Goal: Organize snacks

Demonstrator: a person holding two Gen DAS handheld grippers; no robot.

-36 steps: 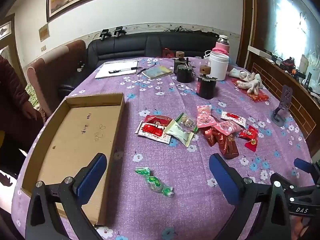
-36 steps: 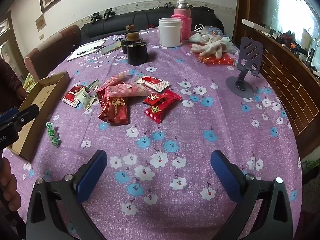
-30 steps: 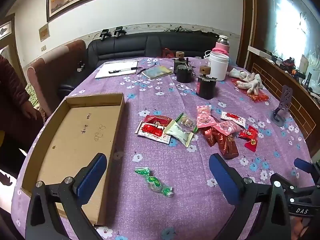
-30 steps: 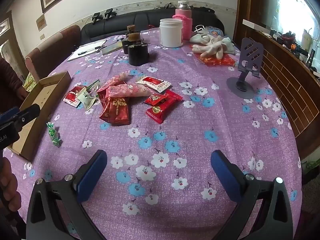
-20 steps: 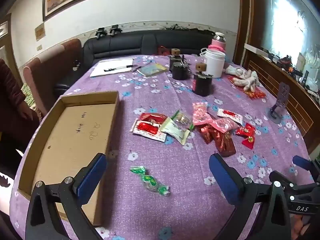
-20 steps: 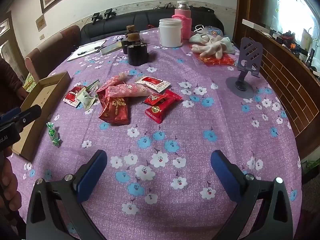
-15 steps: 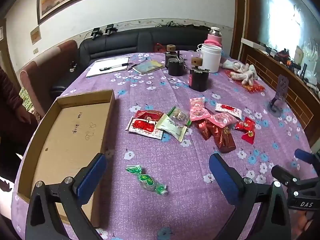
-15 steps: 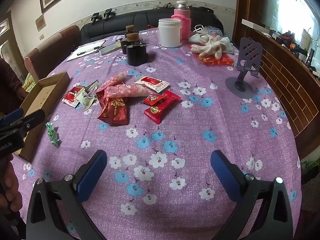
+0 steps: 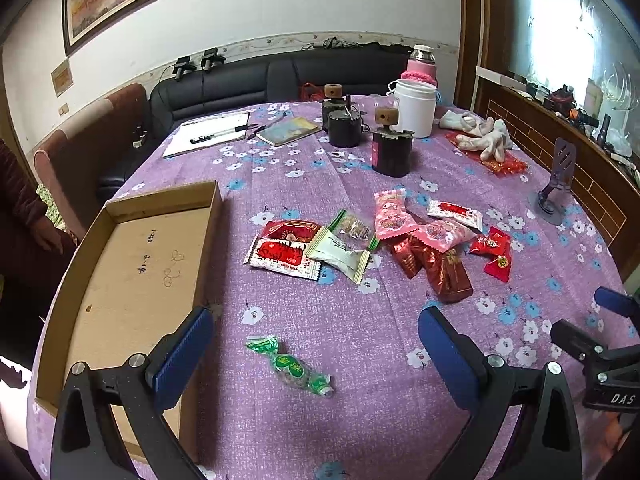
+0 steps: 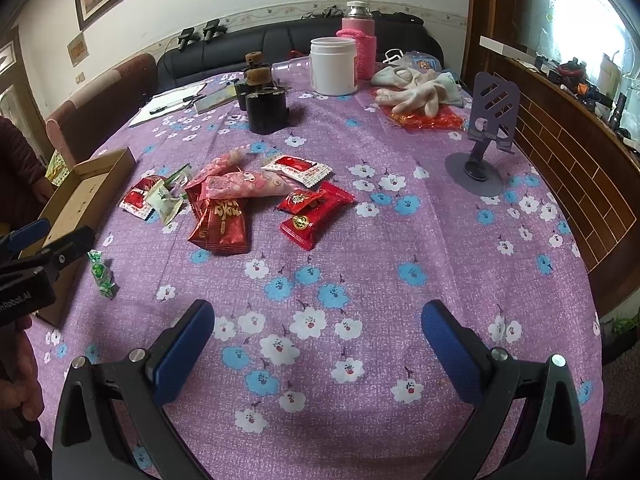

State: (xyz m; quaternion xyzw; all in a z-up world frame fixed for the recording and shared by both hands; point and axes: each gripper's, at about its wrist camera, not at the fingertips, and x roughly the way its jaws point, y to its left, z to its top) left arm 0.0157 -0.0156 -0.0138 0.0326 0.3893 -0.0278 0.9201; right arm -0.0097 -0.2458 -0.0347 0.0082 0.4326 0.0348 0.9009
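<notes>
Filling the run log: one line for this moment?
left gripper: open, over green candy | right gripper: open, empty | cardboard box: no snacks

An open, shallow cardboard tray (image 9: 132, 264) sits empty at the left of the table. Near it, alone, lies a green twist-wrapped candy (image 9: 290, 366). Farther right, a loose cluster of snacks lies flat: two red-and-white packets (image 9: 284, 250) overlapping, a pale green pouch (image 9: 340, 254), two pink packs (image 9: 404, 220), dark red foil bars (image 9: 440, 268), a white-and-red sachet (image 9: 454, 212) and bright red packets (image 9: 494, 250) at the right end.
</notes>
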